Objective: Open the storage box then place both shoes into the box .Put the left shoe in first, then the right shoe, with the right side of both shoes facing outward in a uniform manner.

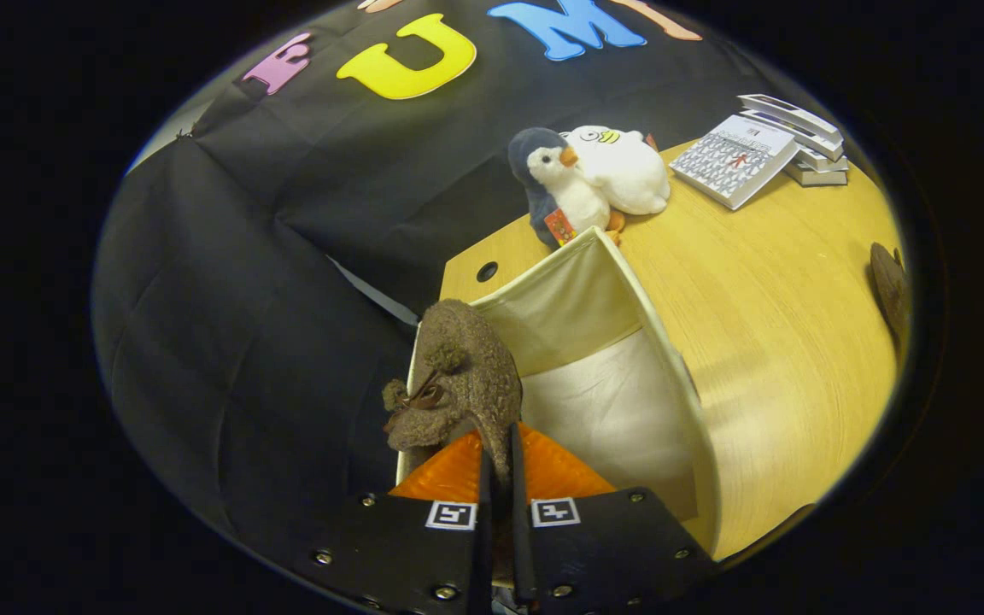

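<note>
**Shoe held above the open box**

The gripper (499, 465) has its fingers pinched nearly together on the edge of a brown fuzzy shoe (458, 380), which hangs over the open cream storage box (629, 376). The box stands on the wooden surface (782, 325). Beyond it sit a penguin plush (553, 184), a white plush (620, 166) and stacked books (765, 149). Another brown shoe (889, 286) lies well apart.
</note>
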